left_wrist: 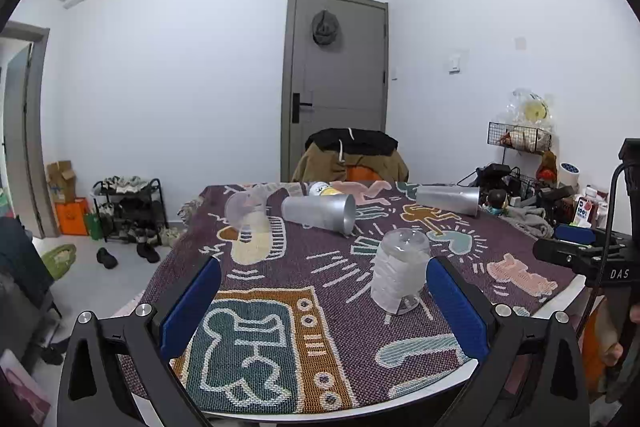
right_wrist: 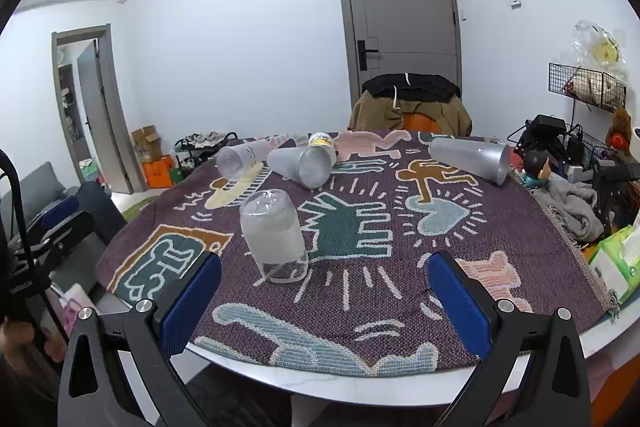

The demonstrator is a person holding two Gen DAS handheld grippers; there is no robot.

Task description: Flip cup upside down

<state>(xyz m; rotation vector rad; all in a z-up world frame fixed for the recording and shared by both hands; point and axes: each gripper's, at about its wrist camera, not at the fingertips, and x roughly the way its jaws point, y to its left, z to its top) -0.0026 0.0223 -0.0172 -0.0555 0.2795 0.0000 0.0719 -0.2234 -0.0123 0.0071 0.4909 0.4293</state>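
Observation:
A frosted clear cup (left_wrist: 399,270) stands upside down on the patterned tablecloth (left_wrist: 280,327), just ahead of my left gripper (left_wrist: 324,307) and close to its right finger. It also shows in the right wrist view (right_wrist: 275,235), ahead and left of my right gripper (right_wrist: 325,303). Both grippers are open and empty, near the table's front edge. Further back, a frosted cup (left_wrist: 320,211) lies on its side, a clear cup (left_wrist: 247,209) lies to its left, and another frosted cup (left_wrist: 448,199) lies at the far right.
A small bottle with a yellow label (left_wrist: 322,189) lies behind the middle cup. Clutter, a wire rack (left_wrist: 520,139) and a grey cloth (right_wrist: 572,203) crowd the table's right side. A chair with jackets (left_wrist: 352,157) stands behind the table.

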